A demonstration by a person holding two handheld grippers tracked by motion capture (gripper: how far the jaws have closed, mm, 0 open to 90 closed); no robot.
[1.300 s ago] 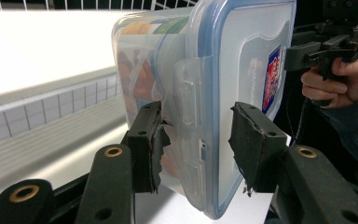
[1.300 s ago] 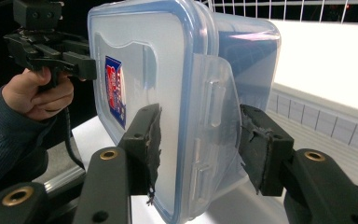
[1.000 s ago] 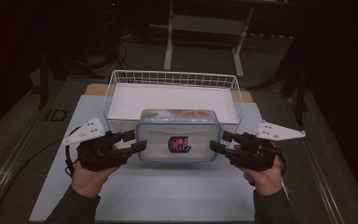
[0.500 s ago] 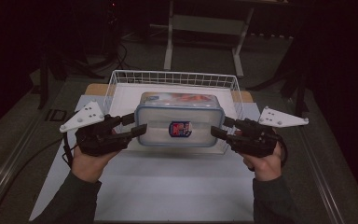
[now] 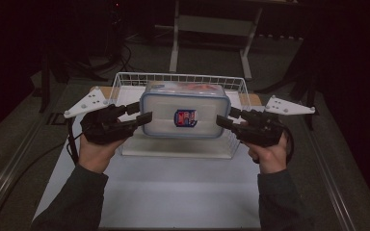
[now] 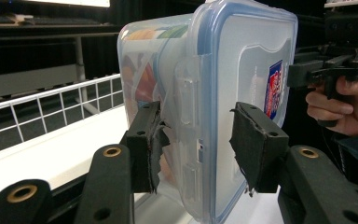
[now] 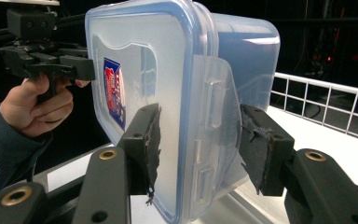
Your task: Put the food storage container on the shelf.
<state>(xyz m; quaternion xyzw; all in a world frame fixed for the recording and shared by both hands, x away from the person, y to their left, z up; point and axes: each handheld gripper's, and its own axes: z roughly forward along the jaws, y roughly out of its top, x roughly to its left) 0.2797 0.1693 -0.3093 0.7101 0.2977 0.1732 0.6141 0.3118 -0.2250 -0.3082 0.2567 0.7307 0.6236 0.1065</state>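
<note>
Both grippers carry the lidded food container (image 5: 185,115) above the wire basket (image 5: 125,82). The left gripper (image 5: 142,117) and right gripper (image 5: 224,120) each stand with jaws apart around an end latch, pressing inward. Likely next: lower it level between them.

The only label is a small red and blue sticker (image 5: 185,118) on the lid of the plastic container (image 5: 185,98), between the two claws. Its letters are too small and blurred to read.
</note>
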